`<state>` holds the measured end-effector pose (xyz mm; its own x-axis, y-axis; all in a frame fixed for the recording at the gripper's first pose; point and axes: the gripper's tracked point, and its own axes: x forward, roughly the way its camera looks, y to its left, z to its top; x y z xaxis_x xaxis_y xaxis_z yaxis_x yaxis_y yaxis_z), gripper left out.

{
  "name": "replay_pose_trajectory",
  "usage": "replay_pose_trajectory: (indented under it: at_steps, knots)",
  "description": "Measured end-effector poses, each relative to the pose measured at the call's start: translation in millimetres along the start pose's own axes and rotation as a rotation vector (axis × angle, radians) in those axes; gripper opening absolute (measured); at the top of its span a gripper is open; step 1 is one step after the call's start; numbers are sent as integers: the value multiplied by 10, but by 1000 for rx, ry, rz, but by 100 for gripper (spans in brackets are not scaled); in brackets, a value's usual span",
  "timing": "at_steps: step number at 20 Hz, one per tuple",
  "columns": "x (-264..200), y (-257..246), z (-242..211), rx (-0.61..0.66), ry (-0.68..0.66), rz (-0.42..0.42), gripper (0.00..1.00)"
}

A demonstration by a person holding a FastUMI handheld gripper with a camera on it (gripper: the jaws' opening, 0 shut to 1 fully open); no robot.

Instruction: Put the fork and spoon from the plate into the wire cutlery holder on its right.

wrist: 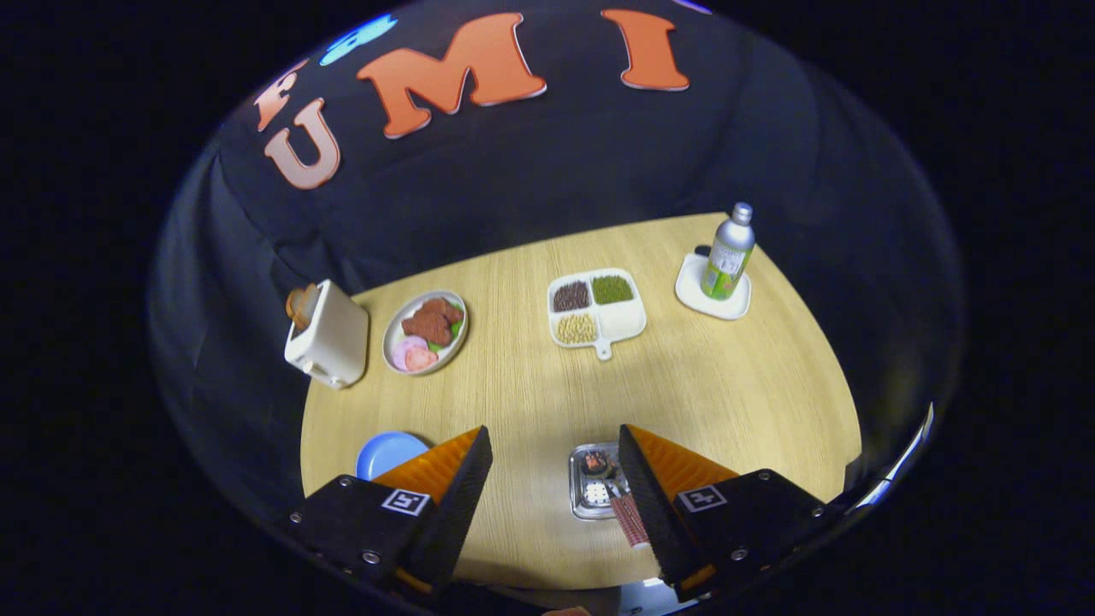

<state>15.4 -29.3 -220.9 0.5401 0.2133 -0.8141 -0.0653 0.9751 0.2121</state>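
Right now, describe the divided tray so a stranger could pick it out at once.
On the round wooden table, look beyond the open tool, towards the far edge. The white four-compartment tray with a small handle lies between the oval food plate and the silver bottle. It alone holds dark, green and yellow grains.

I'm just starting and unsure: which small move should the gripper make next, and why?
Probably swing left toward the blue plate. The gripper is open, holding nothing; the plate is half hidden behind its left finger, the wire holder lies by the right finger, so the plate's contents need bringing into sight first.
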Motion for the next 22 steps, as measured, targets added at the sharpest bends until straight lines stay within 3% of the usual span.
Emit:
replay_pose_trajectory:
  at_steps: [5,11,14,22]
  knots:
    - [-433,17,792,-67,-359,-36,92]
    - [-1051,93,1381,-165,-680,-62,93]
    - [-1263,160,1531,-171,-769,-61,94]
    - [-1479,203,1712,-162,-857,-23,97]
